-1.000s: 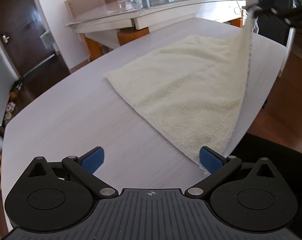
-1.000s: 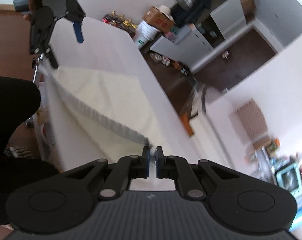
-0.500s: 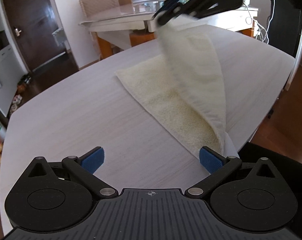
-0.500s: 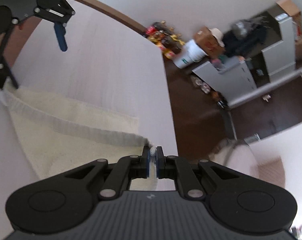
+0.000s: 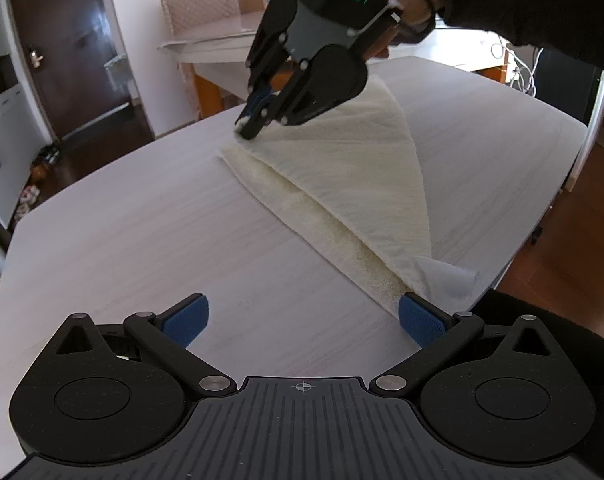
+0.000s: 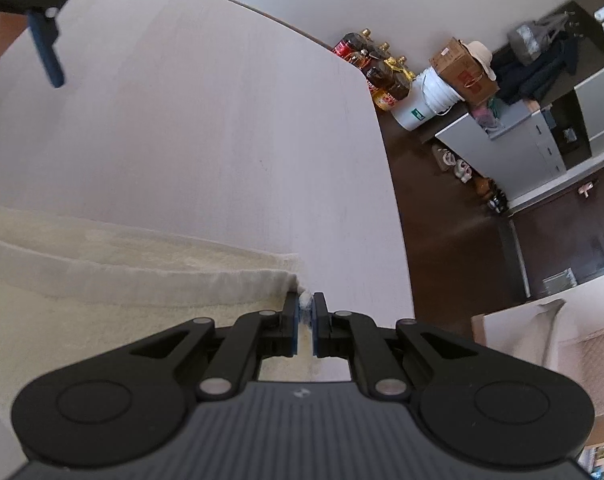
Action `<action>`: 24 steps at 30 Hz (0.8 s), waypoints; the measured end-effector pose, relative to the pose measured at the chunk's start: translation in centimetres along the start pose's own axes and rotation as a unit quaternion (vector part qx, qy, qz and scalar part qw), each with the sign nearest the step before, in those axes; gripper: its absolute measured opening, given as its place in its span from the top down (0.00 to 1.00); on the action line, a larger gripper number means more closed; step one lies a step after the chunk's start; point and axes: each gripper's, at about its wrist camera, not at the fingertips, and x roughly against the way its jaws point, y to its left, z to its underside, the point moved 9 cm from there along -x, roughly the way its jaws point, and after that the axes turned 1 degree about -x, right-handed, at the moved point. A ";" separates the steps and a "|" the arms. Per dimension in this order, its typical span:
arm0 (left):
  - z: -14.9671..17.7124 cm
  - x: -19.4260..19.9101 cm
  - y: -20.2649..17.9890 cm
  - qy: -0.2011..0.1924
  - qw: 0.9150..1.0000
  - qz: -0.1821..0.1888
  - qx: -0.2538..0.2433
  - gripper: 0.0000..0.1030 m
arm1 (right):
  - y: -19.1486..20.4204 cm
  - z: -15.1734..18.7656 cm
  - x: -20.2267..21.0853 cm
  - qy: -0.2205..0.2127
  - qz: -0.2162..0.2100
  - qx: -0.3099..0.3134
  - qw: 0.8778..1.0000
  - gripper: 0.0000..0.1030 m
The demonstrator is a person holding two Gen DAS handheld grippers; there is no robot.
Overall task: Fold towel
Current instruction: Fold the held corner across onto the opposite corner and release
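Right wrist: tool [image 6: 305, 312] pinching towel [image 6: 101, 280] corner.

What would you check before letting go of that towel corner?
1. Right tongs shut on the towel corner: ok.
2. Carried corner over the far corner beneath: ok, roughly.
3. Corner resting on the lower layer: cannot tell.
4. Edges lined up: not ok, lower layer shows along the near edge.
5. Left tongs open, holding nothing: ok.
6. Towel on the table: not ok, nearest tip overhangs.

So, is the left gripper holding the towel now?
No, the left gripper is open, and the towel lies only beside its right finger.
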 end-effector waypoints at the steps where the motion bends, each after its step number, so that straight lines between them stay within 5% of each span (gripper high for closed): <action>1: 0.0 0.0 0.0 0.000 1.000 0.001 0.001 0.00 | -0.2 0.0 -0.4 -0.002 -0.001 -0.007 1.000 0.91; 6: -0.4 -0.2 -0.4 0.000 1.000 0.001 0.006 0.00 | -1.7 -0.2 0.3 -0.018 0.047 -0.017 0.999 0.50; 17: -0.4 -0.1 -0.9 0.001 1.000 -0.002 0.012 0.00 | -1.4 5.1 3.8 -0.010 0.056 -0.163 0.985 0.50; 24: -0.8 0.0 -2.8 0.003 1.000 0.013 -0.005 0.00 | -1.4 6.4 8.7 -0.042 0.069 -0.254 0.964 0.49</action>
